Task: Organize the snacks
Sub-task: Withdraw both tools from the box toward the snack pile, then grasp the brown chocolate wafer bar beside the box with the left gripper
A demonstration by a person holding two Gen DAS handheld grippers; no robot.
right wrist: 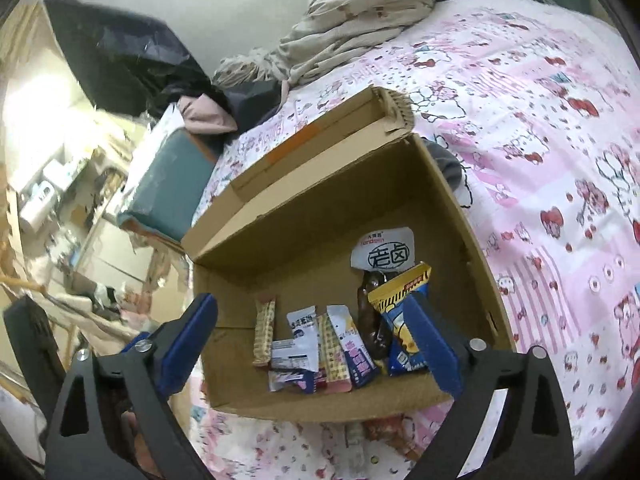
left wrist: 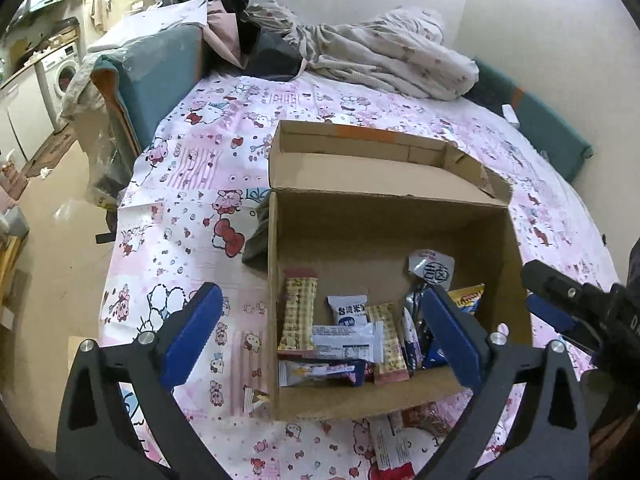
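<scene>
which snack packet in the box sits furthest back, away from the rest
The white packet with the black oval logo, standing apart toward the back of the cardboard box. The other packets crowd together along the box's near wall.

My fingers stand wide over the open cardboard box (left wrist: 516, 280), and its far half is bare floor where I could reach in. The snack packets (left wrist: 344, 340) crowd the near wall, and the raised lid flap (left wrist: 360, 172) blocks the far side. More packets (left wrist: 392, 444) lie on the patterned sheet (left wrist: 192, 200) just before the box; the sheet to its left is clear.
</scene>
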